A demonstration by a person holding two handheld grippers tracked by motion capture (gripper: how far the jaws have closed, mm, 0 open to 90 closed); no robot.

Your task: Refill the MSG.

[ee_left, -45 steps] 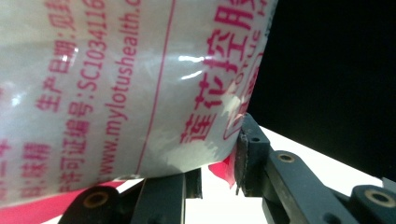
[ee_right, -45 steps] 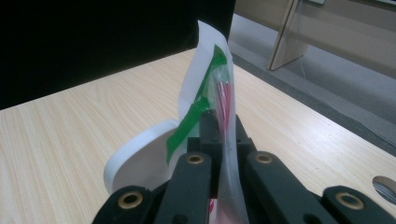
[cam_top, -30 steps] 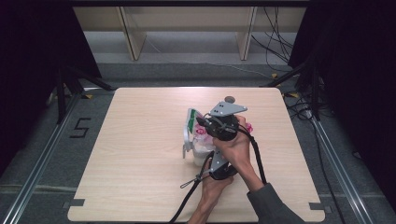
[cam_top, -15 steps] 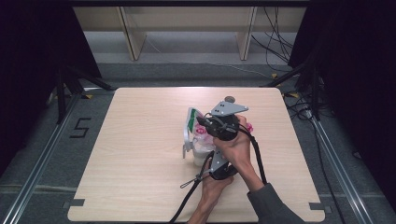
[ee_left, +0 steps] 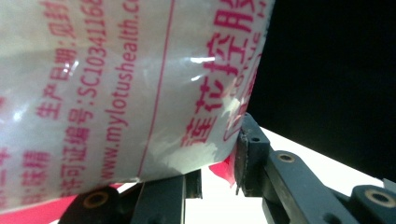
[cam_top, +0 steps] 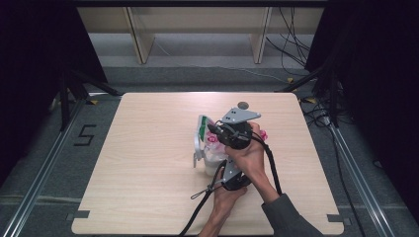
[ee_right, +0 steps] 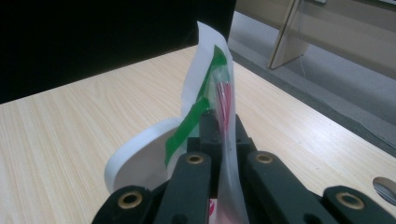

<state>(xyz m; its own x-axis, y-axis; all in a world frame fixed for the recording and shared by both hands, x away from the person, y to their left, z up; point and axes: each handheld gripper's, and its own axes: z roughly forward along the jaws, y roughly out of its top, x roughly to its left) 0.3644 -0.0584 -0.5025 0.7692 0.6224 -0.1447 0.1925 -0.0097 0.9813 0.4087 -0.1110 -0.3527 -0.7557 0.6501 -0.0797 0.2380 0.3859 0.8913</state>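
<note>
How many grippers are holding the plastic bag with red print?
2. The left gripper grips the plastic bag low at its near side; the right gripper pinches its upper edge, above the table.

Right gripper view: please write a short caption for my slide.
Right gripper jaws shut on clear bag edge above wooden table.

We cannot see most of the printed bag [ee_left: 121, 88], cut off by the left gripper view's top and left edges; in the high view, the hands [cam_top: 247, 158] hide the bag's middle; its print there is too small to read.
</note>
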